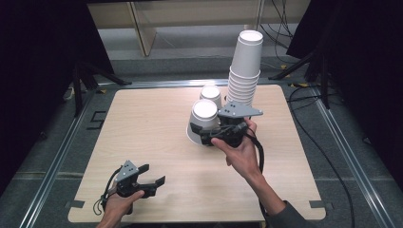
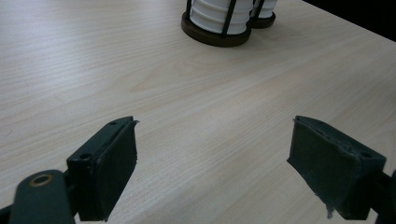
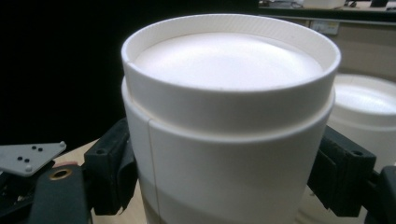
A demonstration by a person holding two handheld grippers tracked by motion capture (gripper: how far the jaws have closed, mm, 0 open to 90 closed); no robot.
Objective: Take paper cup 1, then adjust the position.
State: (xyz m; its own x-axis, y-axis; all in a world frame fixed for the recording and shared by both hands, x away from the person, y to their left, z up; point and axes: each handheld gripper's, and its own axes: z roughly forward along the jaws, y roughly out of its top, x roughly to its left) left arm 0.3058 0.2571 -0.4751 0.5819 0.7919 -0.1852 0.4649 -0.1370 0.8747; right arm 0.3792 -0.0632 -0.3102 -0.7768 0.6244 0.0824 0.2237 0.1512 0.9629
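We are gripping an upside-down paper cup [image 1: 204, 121] in our right gripper [image 1: 223, 135], jaws clamped on its sides, just in front of a second inverted cup [image 1: 211, 94] and beside the tall cup stack [image 1: 245, 66]. Its long axis is running upright — base up, mouth facing the table [image 1: 142, 142]. Squeezing could be crushing the thin wall, or a swing could be knocking the stack over. Our left gripper [image 1: 153, 182] is waiting empty, jaws apart.

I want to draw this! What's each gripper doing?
Left gripper: open, holding nothing.
Right gripper: closed on an upside-down white paper cup.
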